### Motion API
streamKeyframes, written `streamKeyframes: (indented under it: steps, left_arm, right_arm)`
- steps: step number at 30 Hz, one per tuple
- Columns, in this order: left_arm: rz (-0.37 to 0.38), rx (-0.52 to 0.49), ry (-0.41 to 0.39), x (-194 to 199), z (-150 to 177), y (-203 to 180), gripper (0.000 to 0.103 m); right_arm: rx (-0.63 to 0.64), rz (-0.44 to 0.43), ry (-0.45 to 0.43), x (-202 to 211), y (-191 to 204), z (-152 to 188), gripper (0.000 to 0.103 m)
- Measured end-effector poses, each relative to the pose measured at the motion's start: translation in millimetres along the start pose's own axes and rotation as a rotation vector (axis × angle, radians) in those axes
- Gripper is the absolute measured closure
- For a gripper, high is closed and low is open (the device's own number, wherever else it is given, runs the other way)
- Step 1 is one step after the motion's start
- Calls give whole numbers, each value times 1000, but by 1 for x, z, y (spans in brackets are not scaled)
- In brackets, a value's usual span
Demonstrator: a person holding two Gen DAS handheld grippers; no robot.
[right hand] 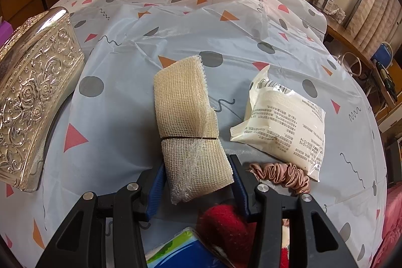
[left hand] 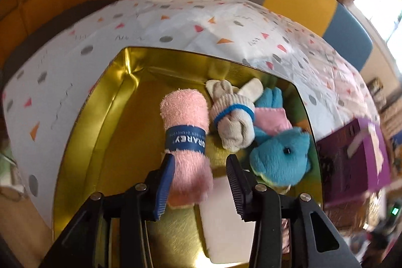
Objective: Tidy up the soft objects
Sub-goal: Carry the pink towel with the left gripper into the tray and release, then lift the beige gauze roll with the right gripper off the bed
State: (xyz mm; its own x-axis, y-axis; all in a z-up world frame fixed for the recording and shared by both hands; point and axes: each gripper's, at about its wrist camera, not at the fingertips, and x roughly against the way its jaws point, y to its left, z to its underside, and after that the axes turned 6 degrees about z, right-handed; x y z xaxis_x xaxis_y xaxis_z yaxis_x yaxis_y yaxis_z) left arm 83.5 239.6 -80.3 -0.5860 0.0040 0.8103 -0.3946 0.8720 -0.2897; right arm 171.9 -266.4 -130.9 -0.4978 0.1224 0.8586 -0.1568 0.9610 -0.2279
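In the left wrist view my left gripper [left hand: 199, 182] hangs over an open gold tin [left hand: 110, 102]. Its jaws are open; a rolled pink towel with a blue band [left hand: 187, 140] touches only the left pad and lies in the tin. Beside it lie a bundled grey sock [left hand: 233, 119] and a blue plush toy [left hand: 281, 157]. In the right wrist view my right gripper [right hand: 198, 180] is shut on a roll of beige gauze cloth [right hand: 188, 122], held above the table.
A white sealed packet [right hand: 281, 122], a pink scrunchie [right hand: 279, 176], a red woolly item [right hand: 223, 222] and a blue-green pack [right hand: 181, 253] lie on the patterned tablecloth [right hand: 125, 97]. The embossed silver lid [right hand: 32, 92] is at the left. A purple box [left hand: 356, 162] stands right of the tin.
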Motion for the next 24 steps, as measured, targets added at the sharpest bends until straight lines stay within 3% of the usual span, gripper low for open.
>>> streamKeyframes:
  steps: [9, 24]
  left_arm:
    - [0, -201, -127, 47, 27, -32, 47]
    - [51, -320, -193, 95, 61, -46, 46]
  right_arm:
    - [-49, 36, 21, -1, 2, -3, 55]
    - [-218, 135, 102, 0, 8, -7, 59]
